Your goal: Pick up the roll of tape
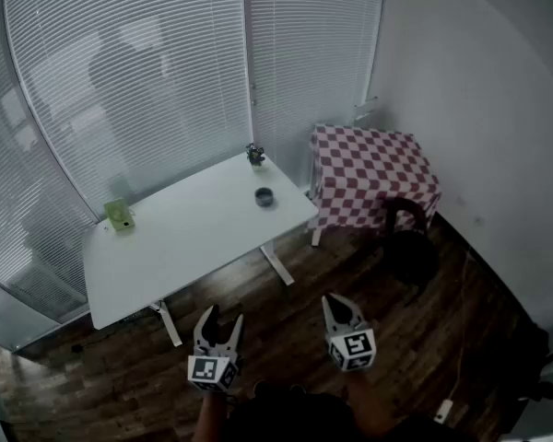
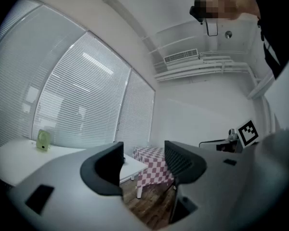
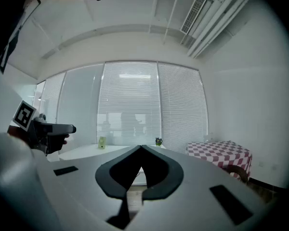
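Plainly, the roll of tape (image 1: 264, 196) sits near the table (image 1: 184, 238) edge.

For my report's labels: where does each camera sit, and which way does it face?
Head view: on the person's head, facing steeply down at the white table with the tape roll; left gripper and right gripper show at the bottom.
Left gripper view: on the left gripper, facing between its open jaws toward the checkered table; right gripper shows at right.
Right gripper view: on the right gripper, facing over its shut jaws toward the blinds; left gripper shows at left.
All three share the white table.
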A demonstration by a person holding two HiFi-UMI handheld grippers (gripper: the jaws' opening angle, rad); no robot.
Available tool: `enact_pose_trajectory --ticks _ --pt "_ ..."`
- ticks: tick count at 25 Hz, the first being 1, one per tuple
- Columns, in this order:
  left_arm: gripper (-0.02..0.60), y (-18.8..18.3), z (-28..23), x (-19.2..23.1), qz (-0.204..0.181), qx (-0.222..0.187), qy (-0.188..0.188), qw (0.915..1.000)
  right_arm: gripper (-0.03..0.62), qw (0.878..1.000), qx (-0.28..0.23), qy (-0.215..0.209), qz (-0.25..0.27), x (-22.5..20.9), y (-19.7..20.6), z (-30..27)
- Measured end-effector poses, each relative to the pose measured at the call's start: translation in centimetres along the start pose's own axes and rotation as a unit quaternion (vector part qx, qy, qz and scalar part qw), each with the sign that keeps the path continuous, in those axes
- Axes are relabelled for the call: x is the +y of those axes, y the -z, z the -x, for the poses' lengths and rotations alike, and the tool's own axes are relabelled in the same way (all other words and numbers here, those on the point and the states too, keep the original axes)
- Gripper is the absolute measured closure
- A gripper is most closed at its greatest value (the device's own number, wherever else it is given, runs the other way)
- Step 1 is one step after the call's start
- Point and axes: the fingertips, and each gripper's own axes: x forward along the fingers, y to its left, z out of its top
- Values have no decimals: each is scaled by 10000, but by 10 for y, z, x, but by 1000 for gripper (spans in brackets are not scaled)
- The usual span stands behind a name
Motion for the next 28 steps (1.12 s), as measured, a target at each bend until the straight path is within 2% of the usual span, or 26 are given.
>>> enact_pose_trajectory --ticks 4,7,10,13,17,21,24,28 --pt "334 2 2 -9 -62 238 -79 9997 588 9999 118 -69 74 -6 23 11" --pt "334 1 0 -17 -101 131 -62 9998 588 9999 30 -137 27 -8 16 16" --pt "334 0 5 -26 -148 104 -106 9998 588 9997 53 -197 -94 -16 28 19" --pt "334 2 7 -33 -187 90 -92 9997 586 9987 -46 -455 218 -12 26 21" --pt "334 6 4 -31 -28 32 -158 9999 586 9948 -28 -691 743 2 25 20" --pt "334 5 -13 -30 -56 -54 -149 9999 586 9916 42 -817 1000 3 28 8" --pt "334 13 -32 -24 -59 -18 -73 10000 586 9933 152 -722 891 -8 38 -6" --pt "334 3 -57 -13 -98 -226 8 9997 586 9944 -145 -677 792 -23 27 -32"
